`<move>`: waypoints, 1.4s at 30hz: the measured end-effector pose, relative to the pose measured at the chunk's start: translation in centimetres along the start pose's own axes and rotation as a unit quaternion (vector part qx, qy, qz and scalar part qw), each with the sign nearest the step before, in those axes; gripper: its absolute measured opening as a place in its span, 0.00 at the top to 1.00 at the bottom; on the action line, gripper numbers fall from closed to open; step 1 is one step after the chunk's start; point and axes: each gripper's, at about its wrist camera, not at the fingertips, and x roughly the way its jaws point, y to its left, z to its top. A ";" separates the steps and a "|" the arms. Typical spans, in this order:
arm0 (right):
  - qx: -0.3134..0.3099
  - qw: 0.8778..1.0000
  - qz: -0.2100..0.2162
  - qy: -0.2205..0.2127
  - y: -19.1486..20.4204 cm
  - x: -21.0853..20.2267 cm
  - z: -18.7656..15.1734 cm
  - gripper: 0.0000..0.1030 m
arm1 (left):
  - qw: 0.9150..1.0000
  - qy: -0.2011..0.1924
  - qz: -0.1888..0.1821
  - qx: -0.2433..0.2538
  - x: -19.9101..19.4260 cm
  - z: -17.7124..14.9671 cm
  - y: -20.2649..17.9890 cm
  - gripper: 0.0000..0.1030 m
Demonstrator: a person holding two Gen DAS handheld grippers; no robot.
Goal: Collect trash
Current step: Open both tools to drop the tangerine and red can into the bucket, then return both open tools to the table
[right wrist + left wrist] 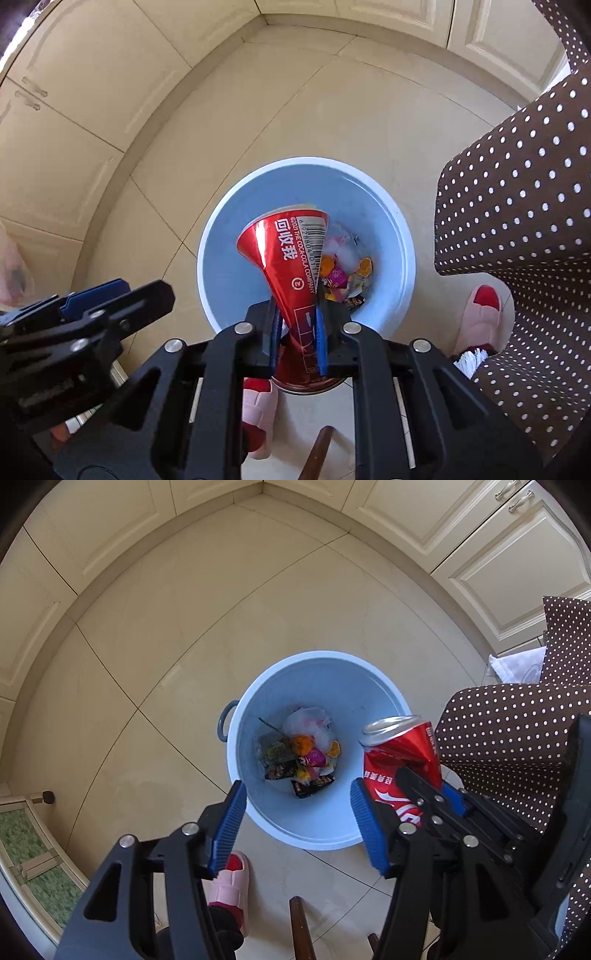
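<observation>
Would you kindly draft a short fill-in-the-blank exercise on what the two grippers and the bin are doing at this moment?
1. The right gripper is shut on a crushed red ____.
2. The left gripper is ____ and holds nothing.
3. The can hangs above a light ____ bin on the tiled floor.
4. Trash already lies at the ____ of the bin.

Missing words: can; open; blue; bottom

One bin [258,812], one crushed can [399,753], two slippers [480,317], two tools [299,819].
</observation>
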 end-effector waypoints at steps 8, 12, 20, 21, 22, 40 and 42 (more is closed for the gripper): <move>0.010 1.000 0.006 -0.005 0.0 -0.1 0.1 0.76 | 1.000 -0.004 -0.012 -0.008 -0.3 0.1 0.4 0.44; 0.007 1.000 0.006 -0.014 -0.3 -1.3 0.2 0.70 | 1.000 -0.010 -0.022 -0.008 -1.0 0.0 0.4 0.44; -0.031 0.998 -0.011 -0.061 0.9 -7.5 -0.7 0.70 | 0.997 -0.060 -0.040 0.009 -5.2 -2.0 -0.6 0.44; -0.036 0.997 -0.014 -0.070 1.3 -8.5 -0.8 0.70 | 0.997 -0.066 -0.046 0.007 -5.9 -2.4 -0.7 0.44; -0.045 0.995 -0.018 -0.084 1.6 -10.1 -1.1 0.70 | 0.996 -0.073 -0.051 0.004 -6.6 -2.8 -0.8 0.44; -0.068 0.930 -0.066 -0.354 -0.6 -41.4 -12.0 0.60 | 0.931 -0.307 -0.143 0.135 -32.5 -13.1 -14.7 0.39; -0.051 0.922 -0.075 -0.375 -3.0 -44.0 -13.5 0.59 | 0.922 -0.314 -0.152 0.170 -34.1 -14.5 -18.6 0.37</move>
